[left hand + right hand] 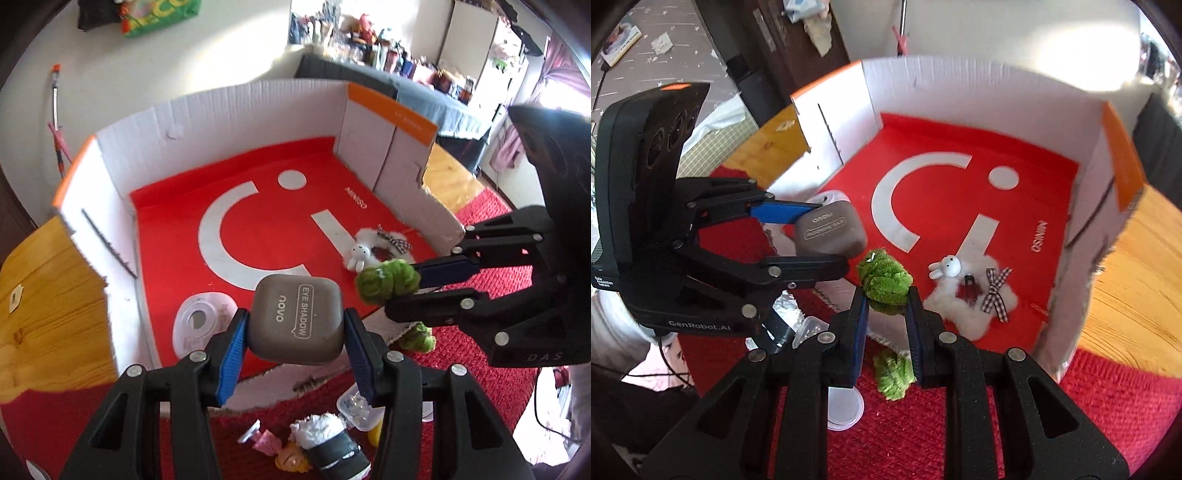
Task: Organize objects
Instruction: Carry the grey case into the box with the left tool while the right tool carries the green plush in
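Note:
My left gripper is shut on a grey-brown eye shadow case, held over the near edge of a white cardboard box with a red bottom. From the right wrist view the same case sits between the left gripper's blue pads. My right gripper is shut on a fuzzy green plush piece, its lower end dangling below the fingers. That green plush also hangs at the box's right front corner in the left wrist view.
Inside the box lie a white fluffy hair clip with a rabbit and checked bow and a clear tape roll. On the red mat below lie a small doll, a clear plastic case and a round lid. Wooden tabletop flanks the box.

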{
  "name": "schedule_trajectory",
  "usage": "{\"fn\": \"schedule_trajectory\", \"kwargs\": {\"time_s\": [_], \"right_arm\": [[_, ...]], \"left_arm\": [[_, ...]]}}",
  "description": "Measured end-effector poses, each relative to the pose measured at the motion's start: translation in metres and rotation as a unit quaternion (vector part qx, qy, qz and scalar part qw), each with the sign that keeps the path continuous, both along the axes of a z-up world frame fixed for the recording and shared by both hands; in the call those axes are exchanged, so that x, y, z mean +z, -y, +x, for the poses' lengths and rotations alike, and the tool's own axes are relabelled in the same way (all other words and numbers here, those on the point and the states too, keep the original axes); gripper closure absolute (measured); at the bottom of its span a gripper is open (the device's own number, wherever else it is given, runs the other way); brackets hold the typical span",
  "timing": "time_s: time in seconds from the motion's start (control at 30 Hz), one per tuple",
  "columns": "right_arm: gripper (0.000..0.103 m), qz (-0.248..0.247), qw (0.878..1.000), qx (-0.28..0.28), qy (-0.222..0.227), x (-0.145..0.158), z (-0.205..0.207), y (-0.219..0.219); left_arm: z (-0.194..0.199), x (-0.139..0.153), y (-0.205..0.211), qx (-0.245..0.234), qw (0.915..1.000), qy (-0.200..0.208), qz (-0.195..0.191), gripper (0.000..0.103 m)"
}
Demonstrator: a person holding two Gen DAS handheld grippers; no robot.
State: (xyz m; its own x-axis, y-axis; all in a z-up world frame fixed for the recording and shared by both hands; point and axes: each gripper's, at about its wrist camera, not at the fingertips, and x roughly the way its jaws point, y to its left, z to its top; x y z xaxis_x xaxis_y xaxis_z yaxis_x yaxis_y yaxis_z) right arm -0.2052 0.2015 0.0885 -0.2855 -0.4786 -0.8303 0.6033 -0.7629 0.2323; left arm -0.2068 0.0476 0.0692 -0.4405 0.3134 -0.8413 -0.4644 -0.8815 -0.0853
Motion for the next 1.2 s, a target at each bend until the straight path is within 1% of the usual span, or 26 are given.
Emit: {"fn": "schedule_trajectory", "kwargs": {"time_s": [0.1, 0.2, 0.3, 0.47, 0.6, 0.87, 1.2], "right_arm": [[0.084, 0.000, 0.999, 0.006, 0.039, -0.008, -0.014, 0.001], [0.084, 0.000, 0.997, 0.011, 0.073, -0.017, -0.024, 0.003], [0.084, 0.004, 0.995, 0.011, 0.094, -0.022, -0.030, 0.005], [0.084, -0.004, 0.991, 0.003, 0.130, -0.027, -0.038, 0.006], [0.084, 0.000, 0.990, -0.004, 0.144, -0.028, -0.043, 0.007], [0.084, 0.013, 0.987, -0.009, 0.157, -0.027, -0.047, 0.008], [0.083, 0.005, 0.985, -0.017, 0.171, -0.028, -0.048, 0.004]], "left_arm": [[-0.004, -0.001, -0.002, -0.011, 0.9998, 0.007, -0.013, 0.050], [-0.007, -0.003, -0.003, -0.018, 0.9995, 0.017, -0.017, 0.050], [-0.012, -0.005, -0.003, -0.022, 0.9991, 0.029, -0.022, 0.050], [-0.018, -0.010, -0.004, -0.029, 0.9980, 0.048, -0.028, 0.050], [-0.021, -0.011, -0.008, -0.033, 0.9974, 0.052, -0.037, 0.050], [-0.024, -0.015, -0.015, -0.043, 0.9958, 0.061, -0.054, 0.050], [-0.024, -0.018, -0.015, -0.051, 0.9938, 0.077, -0.062, 0.049]]}}
